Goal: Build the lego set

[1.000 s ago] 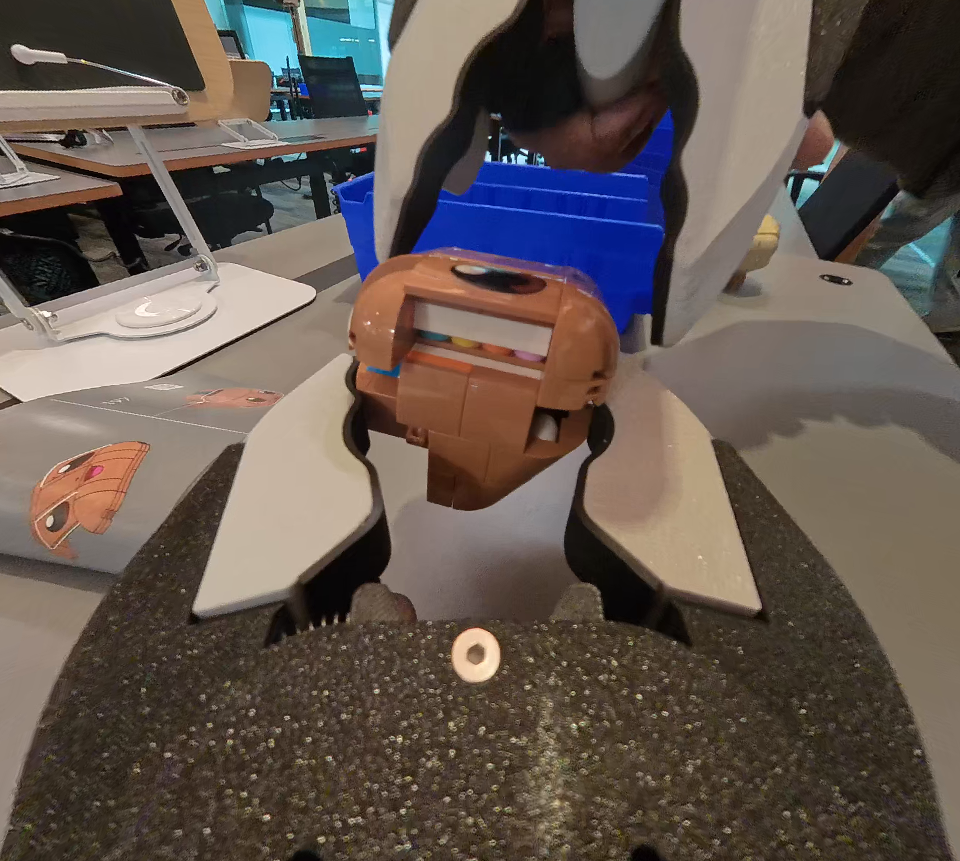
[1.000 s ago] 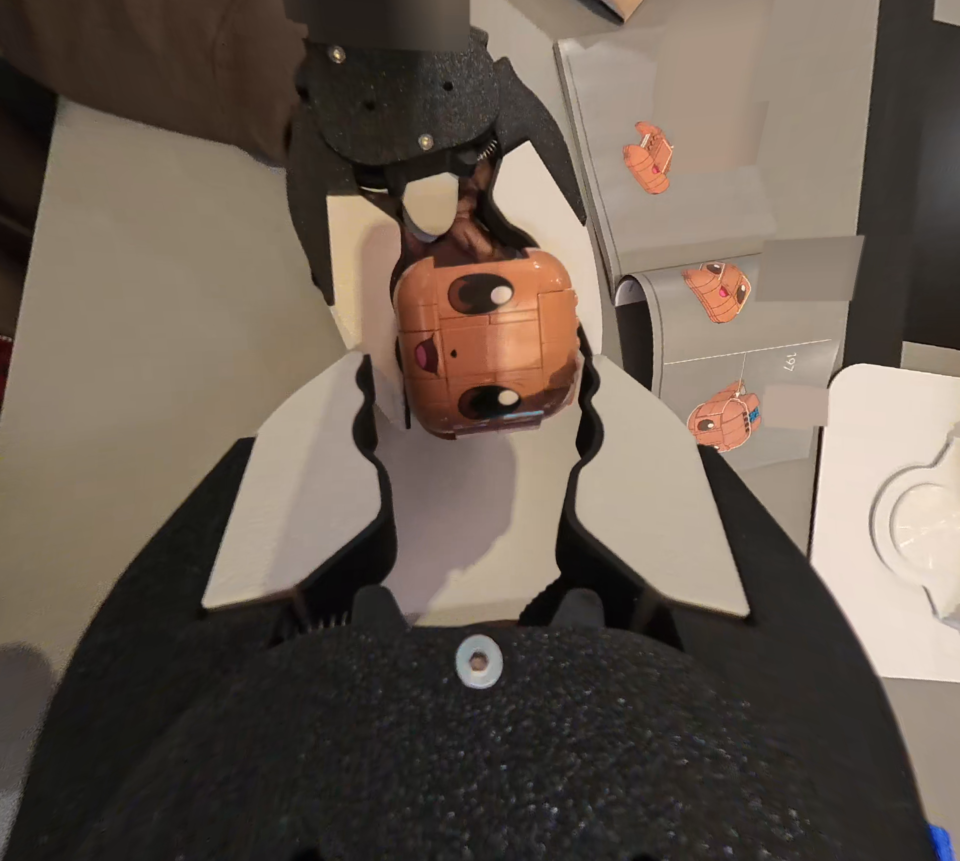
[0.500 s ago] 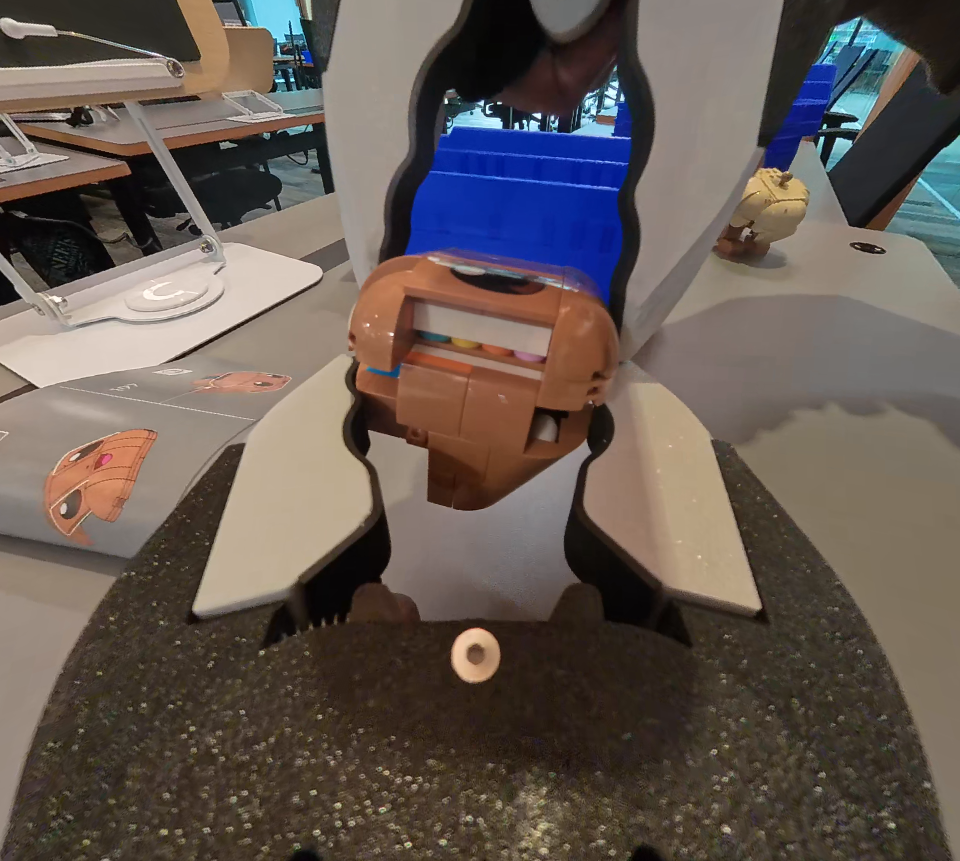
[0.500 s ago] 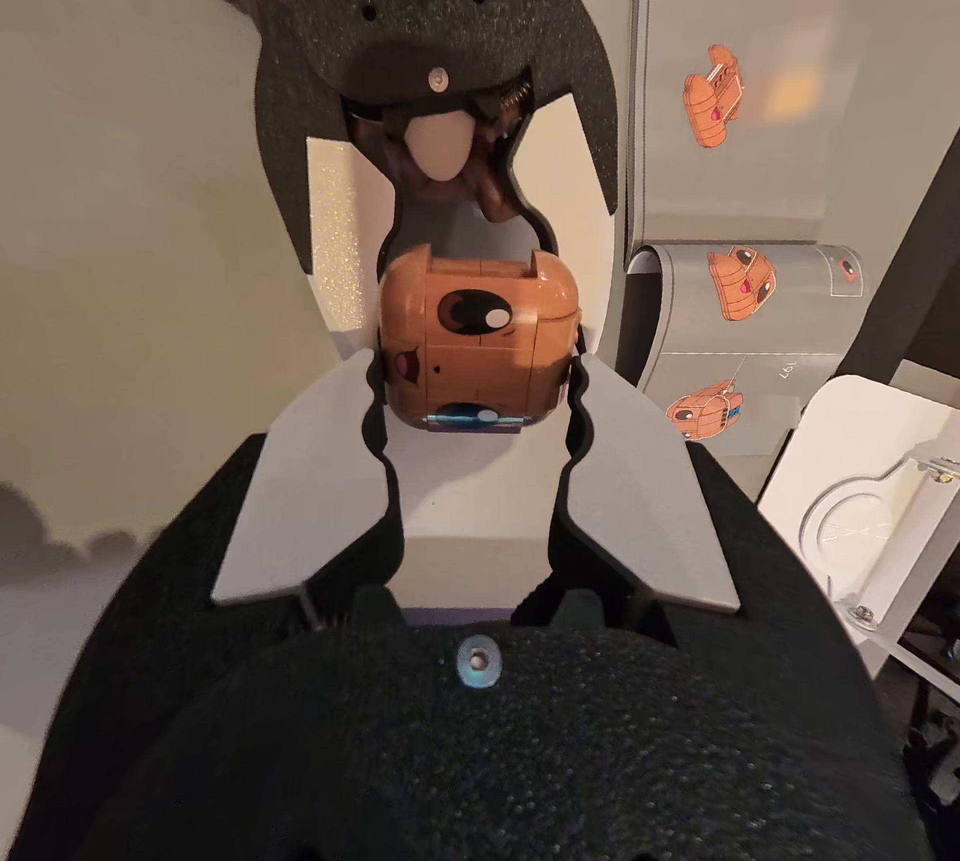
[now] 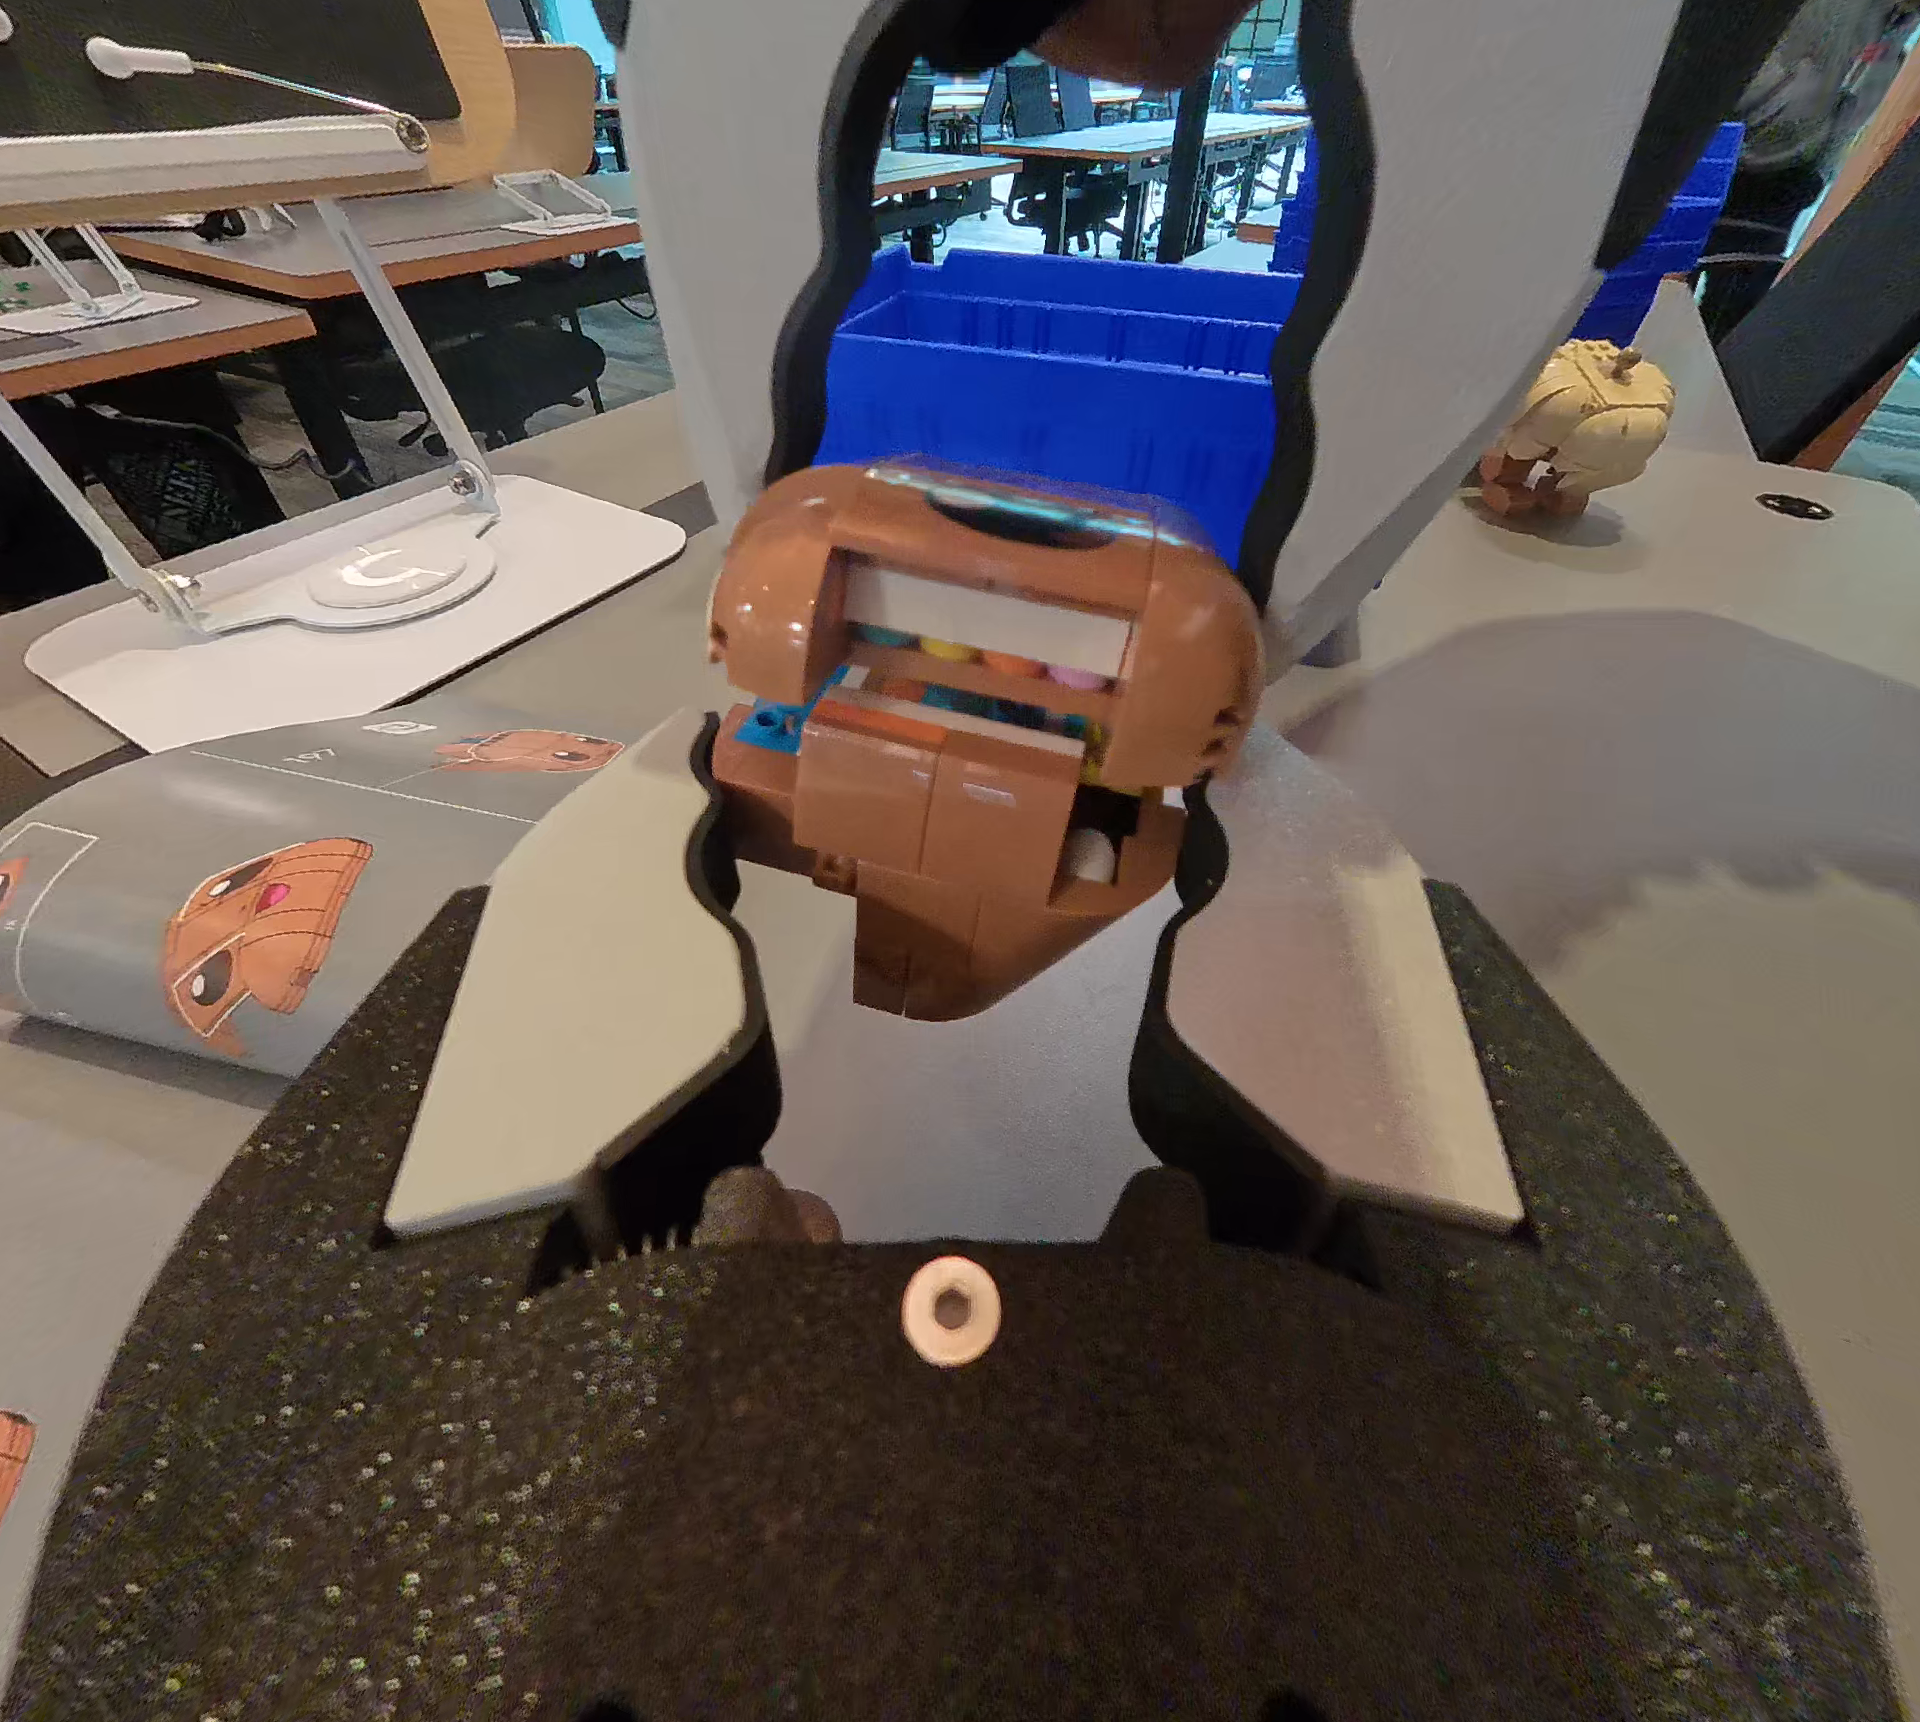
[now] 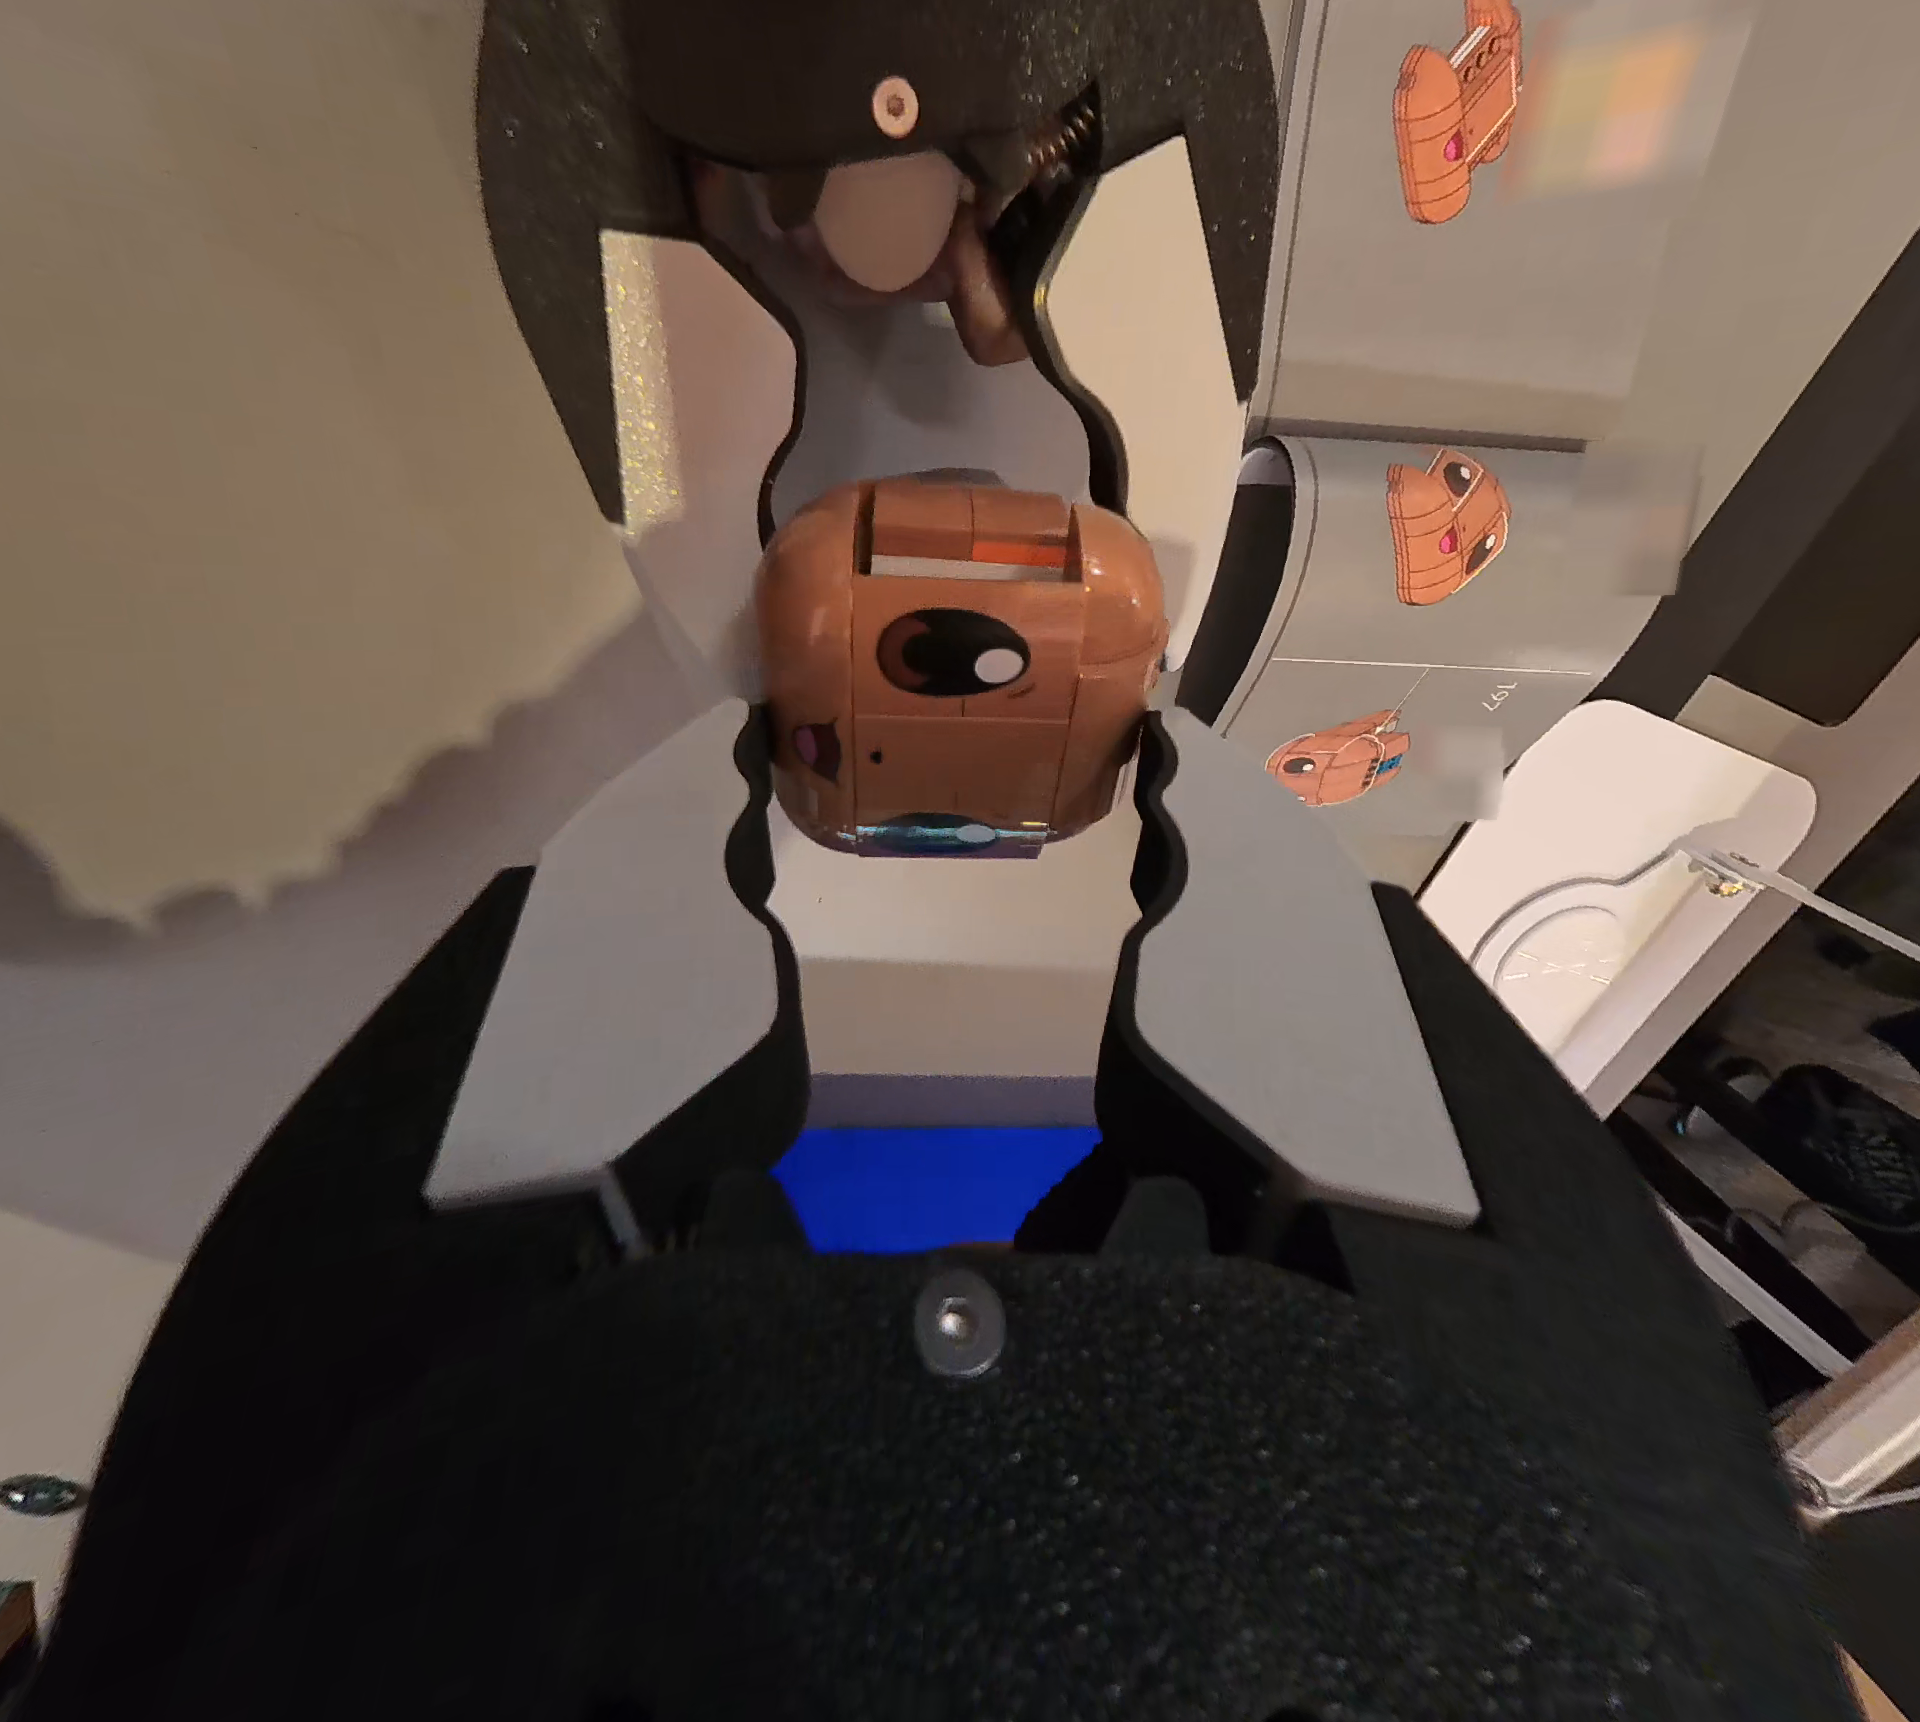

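Note:
A brown lego model [image 5: 977, 737] with cartoon eyes [image 6: 951, 654] is held above the grey table between both grippers. My left gripper [image 5: 956, 789] is shut on the model's lower brown block. My right gripper [image 6: 951, 727] comes from the opposite side, and its fingertips press the rounded head's two sides. In the left wrist view its white fingers [image 5: 727, 166] flank the head from above. A gap shows between head and lower block, with a blue piece [image 5: 774, 727] and coloured studs inside. The left gripper also shows in the right wrist view [image 6: 883, 477].
An open instruction booklet [image 5: 239, 903] lies on the table to the left, and shows in the right wrist view [image 6: 1455, 529]. A white stand base [image 5: 364, 623] is behind it. Blue bins [image 5: 1049, 394] stand straight ahead. A tan lego figure [image 5: 1590, 425] sits at the far right. Both grippers' tips are close together, under 4 cm apart.
The right gripper has swung down from overhead to face the left gripper and closed on the head. The gap under the head has widened on the left, showing the blue piece.

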